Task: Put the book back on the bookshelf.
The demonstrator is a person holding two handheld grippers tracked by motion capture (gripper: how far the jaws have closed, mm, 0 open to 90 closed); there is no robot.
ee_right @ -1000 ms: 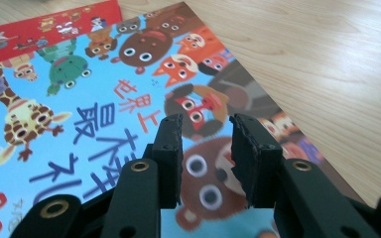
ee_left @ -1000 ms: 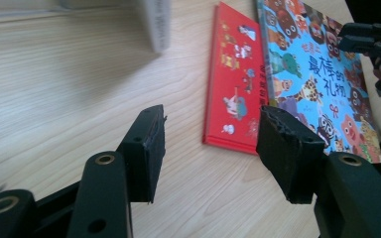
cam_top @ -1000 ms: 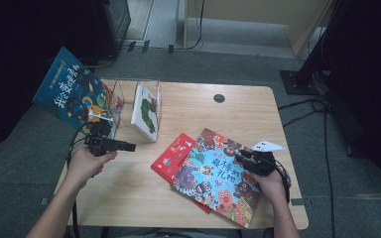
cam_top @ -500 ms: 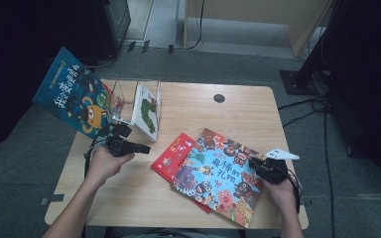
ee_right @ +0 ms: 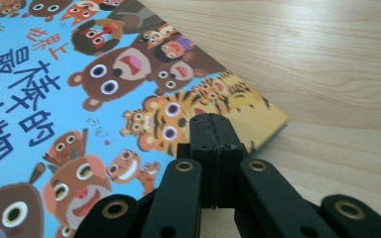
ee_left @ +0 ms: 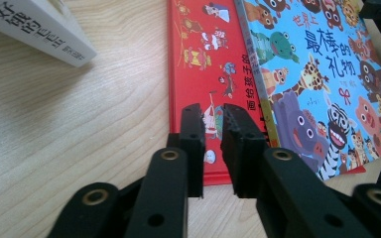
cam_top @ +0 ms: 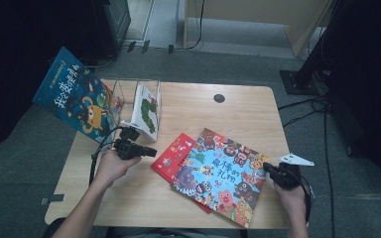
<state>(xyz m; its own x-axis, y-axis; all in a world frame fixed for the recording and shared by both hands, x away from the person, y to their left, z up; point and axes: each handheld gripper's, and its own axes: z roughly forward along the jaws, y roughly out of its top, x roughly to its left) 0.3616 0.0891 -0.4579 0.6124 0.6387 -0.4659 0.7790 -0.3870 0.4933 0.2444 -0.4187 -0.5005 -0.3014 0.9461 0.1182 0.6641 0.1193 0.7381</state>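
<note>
left gripper [ee_left: 212, 124]: jaws slightly apart, empty, over red book [ee_left: 201, 74] | right gripper [ee_right: 213, 130]: jaws pressed together at corner of blue animal book [cam_top: 223, 173], holding nothing | blue book lay overlapping red one | risk: pulling either could drag both, or scuff covers

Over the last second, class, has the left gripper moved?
Yes. The left gripper has moved right, away from the clear book stand and toward the red book.
</note>
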